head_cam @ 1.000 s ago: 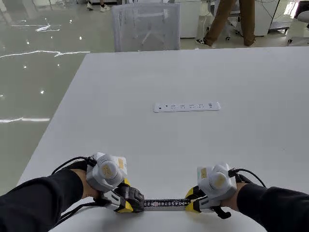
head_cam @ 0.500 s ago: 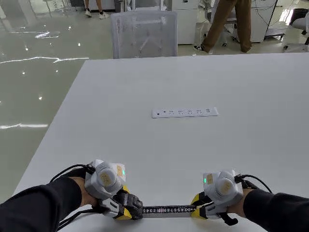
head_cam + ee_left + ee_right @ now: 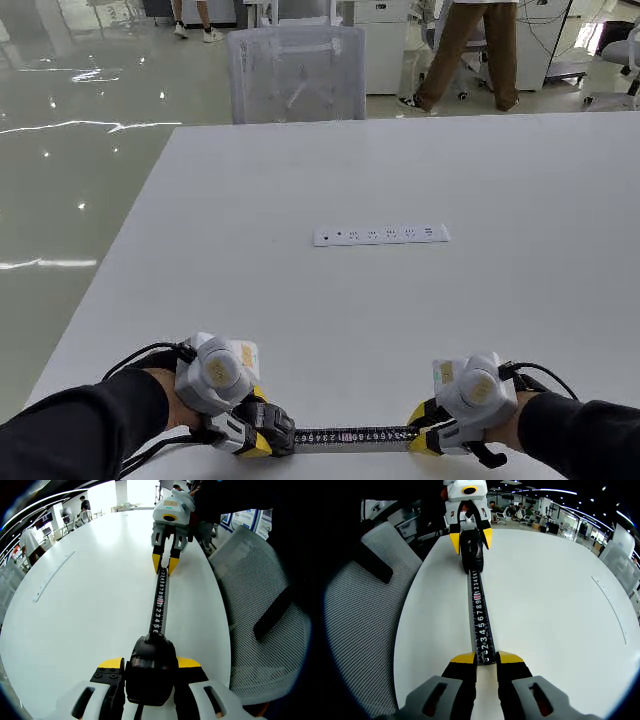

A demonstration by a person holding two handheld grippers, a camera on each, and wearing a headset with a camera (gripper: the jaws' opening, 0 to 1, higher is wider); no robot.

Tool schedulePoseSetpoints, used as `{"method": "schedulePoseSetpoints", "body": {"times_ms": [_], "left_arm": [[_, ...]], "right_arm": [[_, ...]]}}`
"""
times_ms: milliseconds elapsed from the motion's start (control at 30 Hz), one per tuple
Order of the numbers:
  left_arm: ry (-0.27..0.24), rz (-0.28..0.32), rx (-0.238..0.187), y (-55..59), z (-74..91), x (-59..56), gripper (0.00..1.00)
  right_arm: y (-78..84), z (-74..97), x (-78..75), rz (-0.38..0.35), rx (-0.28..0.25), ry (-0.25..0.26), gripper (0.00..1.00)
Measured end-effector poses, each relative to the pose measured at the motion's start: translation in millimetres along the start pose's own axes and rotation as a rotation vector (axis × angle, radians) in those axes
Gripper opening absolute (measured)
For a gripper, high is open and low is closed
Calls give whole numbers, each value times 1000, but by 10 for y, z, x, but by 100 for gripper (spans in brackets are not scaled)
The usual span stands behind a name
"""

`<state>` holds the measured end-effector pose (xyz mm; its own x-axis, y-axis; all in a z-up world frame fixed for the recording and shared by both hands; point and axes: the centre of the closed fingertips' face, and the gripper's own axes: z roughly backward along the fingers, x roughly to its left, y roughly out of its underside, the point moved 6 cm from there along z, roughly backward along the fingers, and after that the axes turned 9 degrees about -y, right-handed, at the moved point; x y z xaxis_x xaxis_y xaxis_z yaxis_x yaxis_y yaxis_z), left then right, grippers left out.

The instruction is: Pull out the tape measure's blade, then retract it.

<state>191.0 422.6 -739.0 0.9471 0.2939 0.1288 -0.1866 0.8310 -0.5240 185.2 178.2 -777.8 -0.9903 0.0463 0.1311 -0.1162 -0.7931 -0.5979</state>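
Tape measure point(image 3: 151, 672): case clamped in left claw point(image 3: 150, 662), low over table point(image 3: 300, 180). Blade point(image 3: 479, 610) runs straight ahead to right claw point(image 3: 486, 658), which is closed on blade tip. Draw right claw directly away from left, with blade flat and untwisted. Grip tip firmly so retract runs slow.

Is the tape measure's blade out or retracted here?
Out. The blade stretches, numerals showing, from the case held in the left gripper to the right gripper, shut on its end.

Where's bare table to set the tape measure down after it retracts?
The wide band between the power strip and the blade is bare, as is the table beyond the strip. The near edge is crowded: left gripper on the case, right gripper on the blade's end.
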Motion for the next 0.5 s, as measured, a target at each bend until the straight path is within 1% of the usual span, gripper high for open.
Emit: {"method": "schedulePoseSetpoints", "body": {"times_ms": [500], "left_arm": [[-4,8,1,3,-3,4,34]], "right_arm": [[122,111,-17,-11,12,6,11]]}}
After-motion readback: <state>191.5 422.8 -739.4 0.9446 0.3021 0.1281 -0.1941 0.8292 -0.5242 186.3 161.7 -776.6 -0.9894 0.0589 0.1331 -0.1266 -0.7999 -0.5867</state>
